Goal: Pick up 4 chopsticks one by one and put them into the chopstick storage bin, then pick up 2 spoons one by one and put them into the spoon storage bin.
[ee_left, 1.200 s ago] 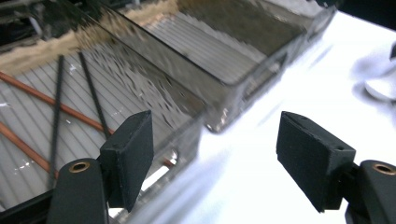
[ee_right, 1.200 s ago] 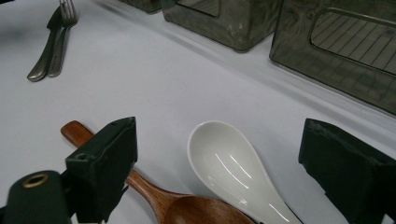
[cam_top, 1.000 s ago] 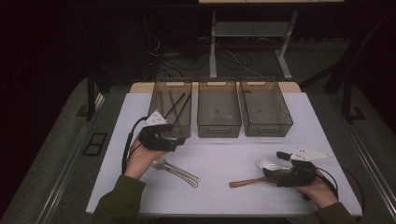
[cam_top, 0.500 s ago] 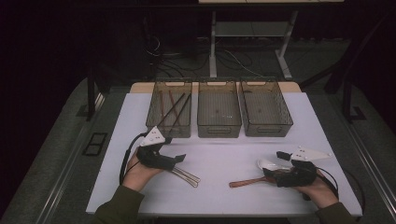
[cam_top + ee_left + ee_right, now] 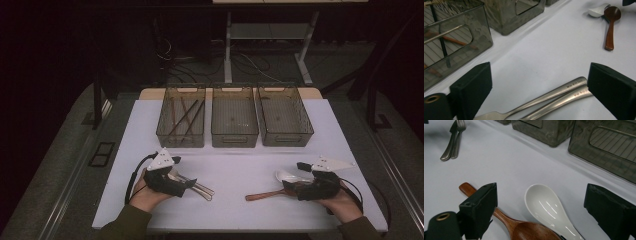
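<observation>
**A:** What lies on the white bench (image 5: 235, 165) right now?

**B:** Three smoky clear bins sit in a row at the far side. The left bin (image 5: 181, 117) holds dark chopsticks (image 5: 184, 116); the middle bin (image 5: 234, 117) and right bin (image 5: 284, 116) look empty. Nearer the person, two metal forks (image 5: 554, 96) lie side by side on the bench, and well apart from them rest a wooden spoon (image 5: 511, 225) and a white ceramic spoon (image 5: 549, 210), touching each other.

**A:** And the two tools?

**B:** The left gripper (image 5: 540, 91) hangs low over the fork handles. Its jaws have just been opening and now stand wide and released, with the handles lying between them, one handle end close against one pad. The right gripper (image 5: 540, 207) rests by the spoons, jaws also spread and holding nothing; the white spoon's bowl lies between them.

**A:** How should the fork pickup go well?

**B:** I judge the handles sit off-centre, so shifting sideways to centre one fork first would help. Then sink until the pads nearly meet the bench and close across a single handle, since the pair lies tight together and could lift as two.
</observation>
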Action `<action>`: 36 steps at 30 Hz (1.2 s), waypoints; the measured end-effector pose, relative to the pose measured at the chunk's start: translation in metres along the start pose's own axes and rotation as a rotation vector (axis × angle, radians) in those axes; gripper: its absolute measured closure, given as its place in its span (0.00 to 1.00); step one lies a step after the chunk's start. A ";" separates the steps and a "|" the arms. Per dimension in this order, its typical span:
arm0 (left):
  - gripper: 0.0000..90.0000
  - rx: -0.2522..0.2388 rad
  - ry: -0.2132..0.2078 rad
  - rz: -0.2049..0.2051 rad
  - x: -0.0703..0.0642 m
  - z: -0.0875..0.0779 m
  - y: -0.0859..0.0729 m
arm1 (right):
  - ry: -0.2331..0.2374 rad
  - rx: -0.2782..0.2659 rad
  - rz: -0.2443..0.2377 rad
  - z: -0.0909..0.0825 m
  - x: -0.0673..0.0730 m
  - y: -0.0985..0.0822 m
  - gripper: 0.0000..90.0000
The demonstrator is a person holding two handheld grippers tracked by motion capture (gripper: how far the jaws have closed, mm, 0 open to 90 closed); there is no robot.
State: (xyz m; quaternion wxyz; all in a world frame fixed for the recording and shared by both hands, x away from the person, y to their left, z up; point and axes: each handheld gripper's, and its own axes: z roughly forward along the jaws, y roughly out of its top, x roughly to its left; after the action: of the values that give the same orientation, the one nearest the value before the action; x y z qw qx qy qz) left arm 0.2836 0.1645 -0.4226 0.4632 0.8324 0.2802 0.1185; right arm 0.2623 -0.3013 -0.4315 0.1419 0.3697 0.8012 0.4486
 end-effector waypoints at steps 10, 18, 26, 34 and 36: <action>0.00 0.019 -0.012 -0.017 -0.002 -0.001 -0.013 | 0.007 0.034 0.005 -0.007 -0.003 0.005 0.14; 0.00 0.031 -0.024 -0.011 -0.002 0.000 -0.014 | 0.025 0.051 0.012 -0.008 -0.004 0.006 0.17; 0.00 0.028 -0.034 -0.015 -0.002 0.001 -0.014 | 0.048 0.056 0.022 -0.007 -0.009 0.007 0.24; 0.00 0.022 -0.031 -0.024 -0.003 0.001 -0.014 | 0.062 0.069 0.033 -0.006 -0.017 0.009 0.36; 0.00 0.028 -0.033 -0.022 -0.003 0.002 -0.013 | 0.069 0.077 0.039 -0.006 -0.019 0.010 0.39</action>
State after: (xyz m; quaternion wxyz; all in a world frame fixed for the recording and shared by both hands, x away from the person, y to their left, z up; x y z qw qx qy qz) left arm 0.2771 0.1670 -0.4347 0.4574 0.8375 0.2832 0.0958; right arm 0.2771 -0.3157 -0.4220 0.0910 0.3747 0.8149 0.4326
